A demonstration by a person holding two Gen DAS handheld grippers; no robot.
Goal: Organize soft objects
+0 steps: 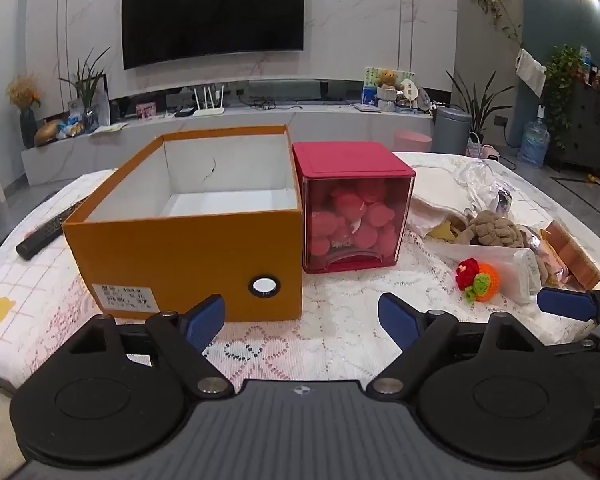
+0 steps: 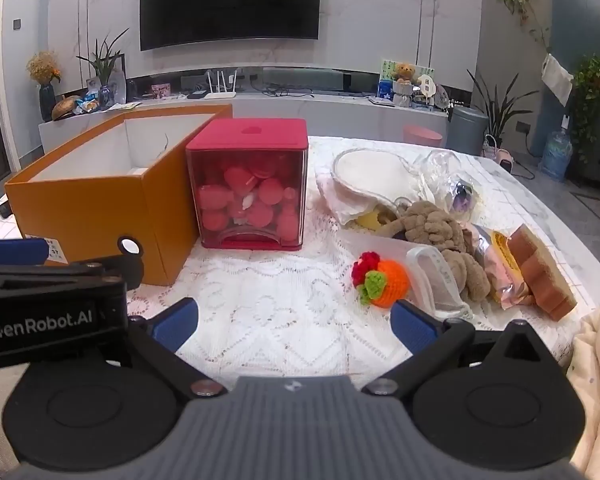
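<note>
An open, empty orange box (image 1: 188, 252) (image 2: 100, 200) stands on the lace-covered table, with a red clear-fronted bin of pink puffs (image 1: 352, 208) (image 2: 248, 184) beside its right side. To the right lies a pile of soft things: a crocheted orange-and-red toy (image 1: 478, 280) (image 2: 380, 282), a brown plush (image 1: 496, 230) (image 2: 436, 224) and a white cloth (image 1: 436, 196) (image 2: 372, 176). My left gripper (image 1: 300, 320) is open and empty, in front of the box. My right gripper (image 2: 294, 320) is open and empty, its right finger (image 2: 414, 326) just in front of the crocheted toy.
A black remote (image 1: 44, 234) lies left of the box. A brown sponge block (image 2: 544, 276), a pink packet (image 2: 500, 268) and a white plastic piece (image 2: 432, 280) lie at the right. A cream cloth (image 2: 596, 380) hangs at the near right edge. A TV wall is behind.
</note>
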